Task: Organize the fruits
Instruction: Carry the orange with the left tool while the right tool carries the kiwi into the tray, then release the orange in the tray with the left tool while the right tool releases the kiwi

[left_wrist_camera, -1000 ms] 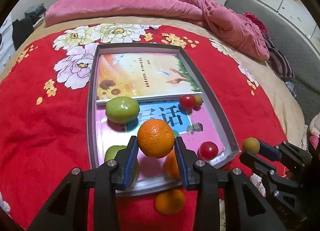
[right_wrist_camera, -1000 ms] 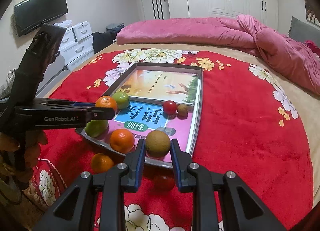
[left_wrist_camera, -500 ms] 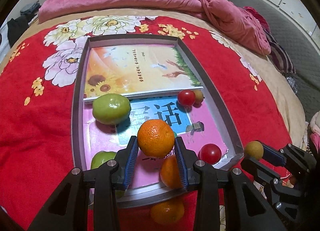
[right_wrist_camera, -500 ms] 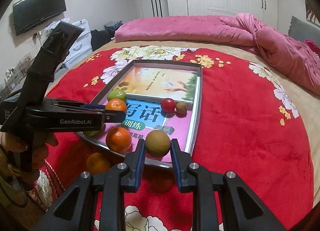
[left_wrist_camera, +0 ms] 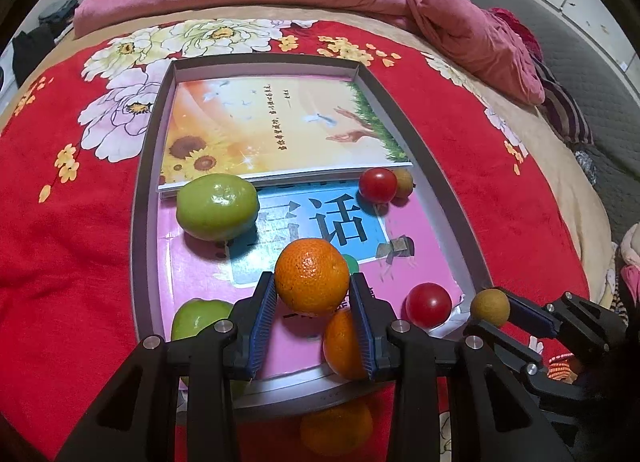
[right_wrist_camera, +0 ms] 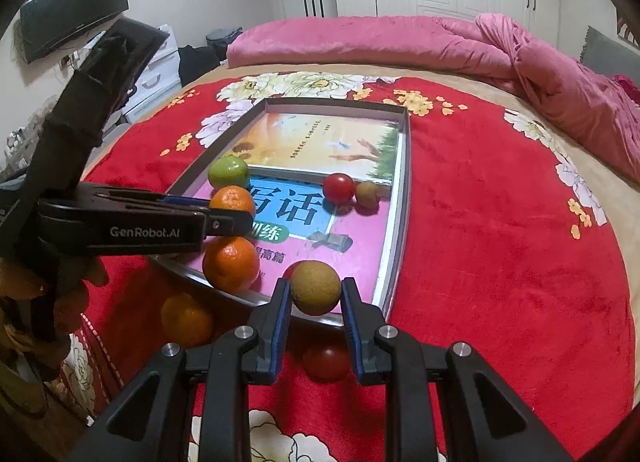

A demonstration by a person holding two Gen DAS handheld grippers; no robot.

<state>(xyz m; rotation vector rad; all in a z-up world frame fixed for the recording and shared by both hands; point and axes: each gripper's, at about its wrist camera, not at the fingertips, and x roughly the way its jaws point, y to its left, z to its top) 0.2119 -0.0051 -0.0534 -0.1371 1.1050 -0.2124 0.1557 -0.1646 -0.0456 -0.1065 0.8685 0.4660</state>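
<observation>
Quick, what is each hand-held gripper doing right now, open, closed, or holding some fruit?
Left hand-held gripper: closed on an orange.
Right hand-held gripper: closed on a small brown round fruit.

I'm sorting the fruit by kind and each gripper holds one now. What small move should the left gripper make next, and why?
Probably lower the left gripper a little and release its orange beside the orange lying in the tray. The held orange hangs above the pink book, close to that one, and the tray's green fruit and tomatoes sit apart, so like would join like.
</observation>
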